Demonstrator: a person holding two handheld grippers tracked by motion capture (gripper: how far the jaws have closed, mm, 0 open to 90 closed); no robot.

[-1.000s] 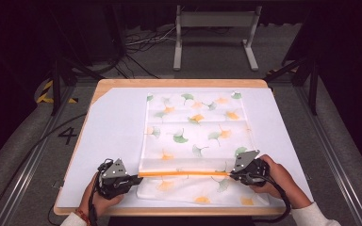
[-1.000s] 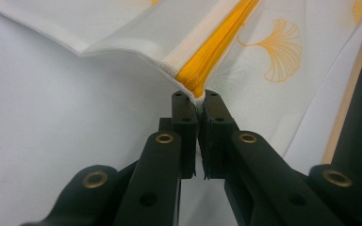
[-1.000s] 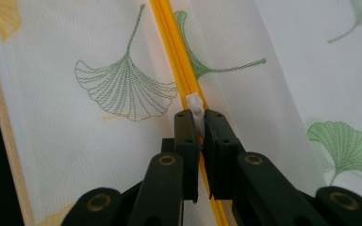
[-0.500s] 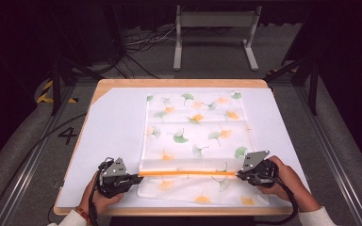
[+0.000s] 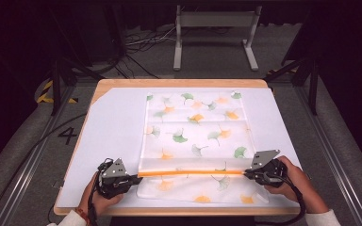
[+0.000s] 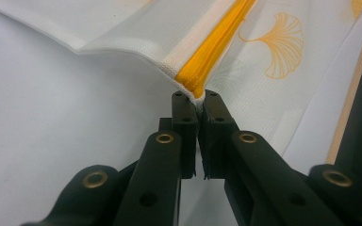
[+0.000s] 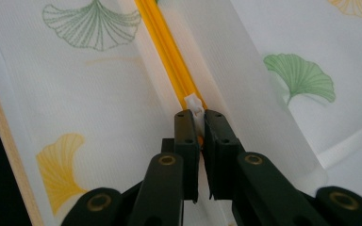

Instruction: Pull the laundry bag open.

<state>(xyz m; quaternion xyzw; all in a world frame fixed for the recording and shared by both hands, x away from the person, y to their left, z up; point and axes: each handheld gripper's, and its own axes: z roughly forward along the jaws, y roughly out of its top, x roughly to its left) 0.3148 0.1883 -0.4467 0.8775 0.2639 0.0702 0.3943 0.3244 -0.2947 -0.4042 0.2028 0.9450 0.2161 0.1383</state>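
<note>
A white cloth [image 5: 195,127] printed with green and orange ginkgo leaves lies on the table, its near part folded so an orange hem [image 5: 191,173] runs as a taut line between my two grippers. My left gripper [image 5: 134,177] is shut on the left end of that hem [image 6: 202,70], near the table's front left. My right gripper [image 5: 247,173] is shut on the right end, pinching the orange edge and a white tag [image 7: 194,104]. The hem [image 7: 169,52] stretches away from the right jaws over the cloth [image 6: 283,52].
A white sheet [image 5: 108,136] covers the wooden table [image 5: 179,83], whose front edge lies just below my hands. Dark floor, cables and a metal stand [image 5: 214,28] lie beyond the far edge. Rails run along both sides of the table.
My right gripper has moved to the right with the hem's end, pulling the orange fold straighter and longer. The left gripper has stayed where it was.
</note>
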